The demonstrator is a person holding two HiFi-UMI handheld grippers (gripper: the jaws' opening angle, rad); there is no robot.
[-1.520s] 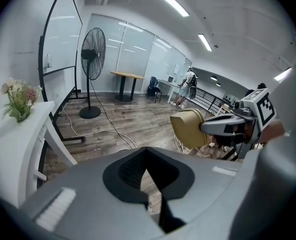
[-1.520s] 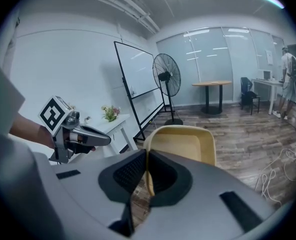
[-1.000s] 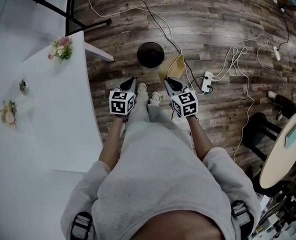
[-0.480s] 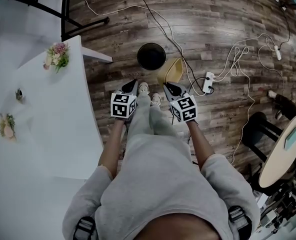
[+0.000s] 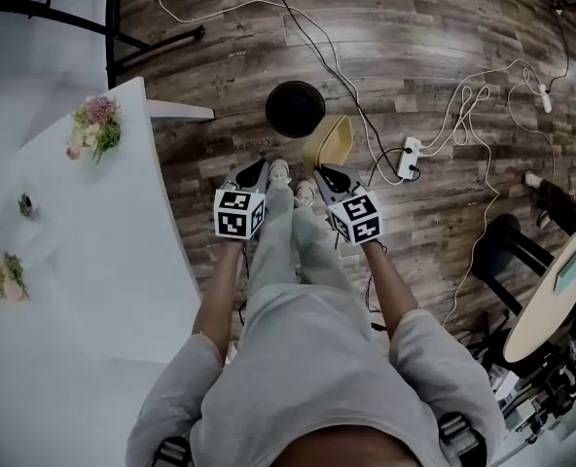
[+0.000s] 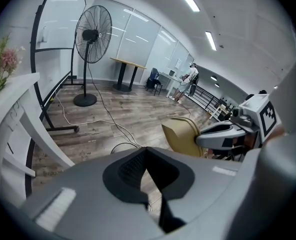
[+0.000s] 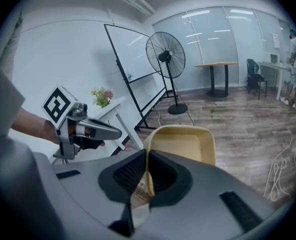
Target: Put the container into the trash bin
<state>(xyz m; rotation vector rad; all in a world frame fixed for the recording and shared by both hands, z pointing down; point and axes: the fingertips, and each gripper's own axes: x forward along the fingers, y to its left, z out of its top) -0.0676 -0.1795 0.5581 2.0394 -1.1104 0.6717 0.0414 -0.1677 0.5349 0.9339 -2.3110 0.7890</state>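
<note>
Container point(image 5: 333, 141) sunk toward trash bin point(image 5: 270, 111), power strip point(image 5: 411, 157) beside

The head view looks steeply down from above the left gripper point(image 5: 253, 171) and right gripper point(image 5: 329, 176). Each gripper view sits close behind its jaws, facing forward; both show the fan point(image 6: 93, 34) ahead

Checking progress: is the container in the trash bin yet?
Not yet: the right tongs pinch the container by its rim, outside the trash bin.
</note>
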